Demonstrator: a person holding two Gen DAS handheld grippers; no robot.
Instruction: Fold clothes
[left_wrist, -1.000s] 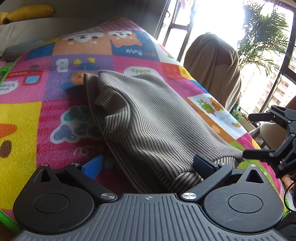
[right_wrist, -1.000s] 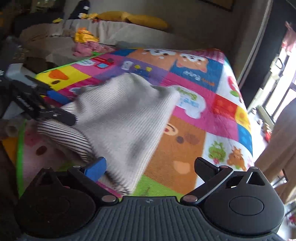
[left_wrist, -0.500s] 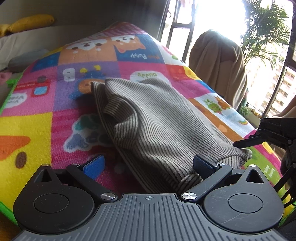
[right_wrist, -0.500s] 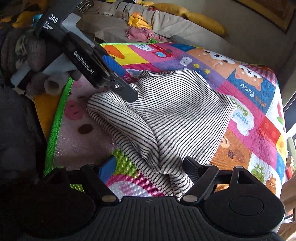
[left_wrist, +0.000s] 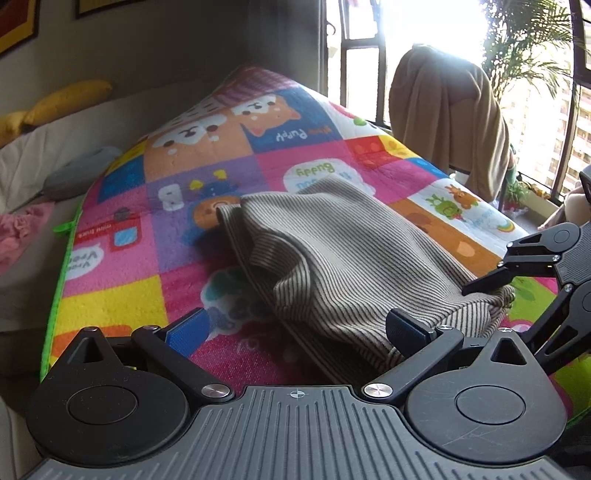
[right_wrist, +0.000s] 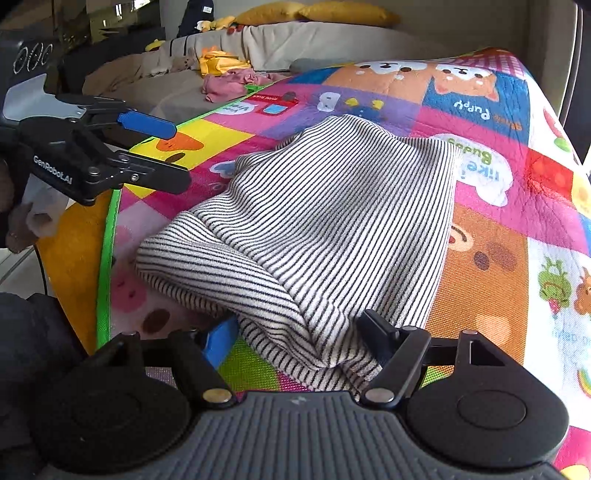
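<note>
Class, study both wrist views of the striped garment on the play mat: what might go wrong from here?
1. Both the left gripper and the right gripper are open, so the grey-and-white striped knit garment lies unheld; its bunched near fold may slump open.
2. The garment's near end sits close to the green border of the colourful cartoon play mat; a careless nudge might push it off.

"GenRobot.AI" is printed in white on the left gripper (right_wrist: 173, 158); the play mat (right_wrist: 491, 229) shows "Puppy" and "Buddy", upside down
</note>
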